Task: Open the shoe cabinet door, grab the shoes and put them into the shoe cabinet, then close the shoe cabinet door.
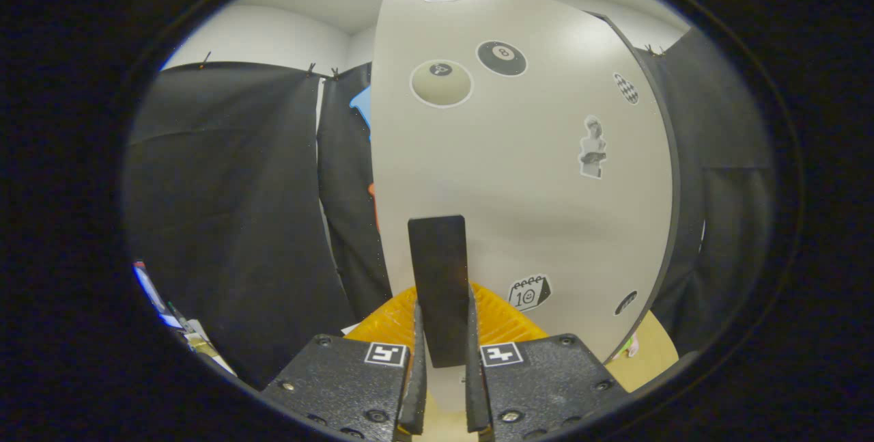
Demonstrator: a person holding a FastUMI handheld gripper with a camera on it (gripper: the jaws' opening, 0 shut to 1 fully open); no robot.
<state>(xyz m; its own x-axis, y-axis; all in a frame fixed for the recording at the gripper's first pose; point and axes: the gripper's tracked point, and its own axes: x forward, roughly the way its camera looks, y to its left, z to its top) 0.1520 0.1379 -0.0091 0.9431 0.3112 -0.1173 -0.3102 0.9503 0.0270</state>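
Pale grey shoe cabinet door (519,175) with stickers: straight ahead, close | flat black door handle (440,285): upright between the fingers | gripper (444,374): both fingers clamped on this handle | black cloth wall (225,223): far left and right.

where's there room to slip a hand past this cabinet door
Free: the gap beside the door's hinge-free edge, bordered by the black curtain. A thin dark strip also runs along its other edge. Crowded: dead ahead, where the gripper is shut on the black handle, with something orange just beyond the fingers.
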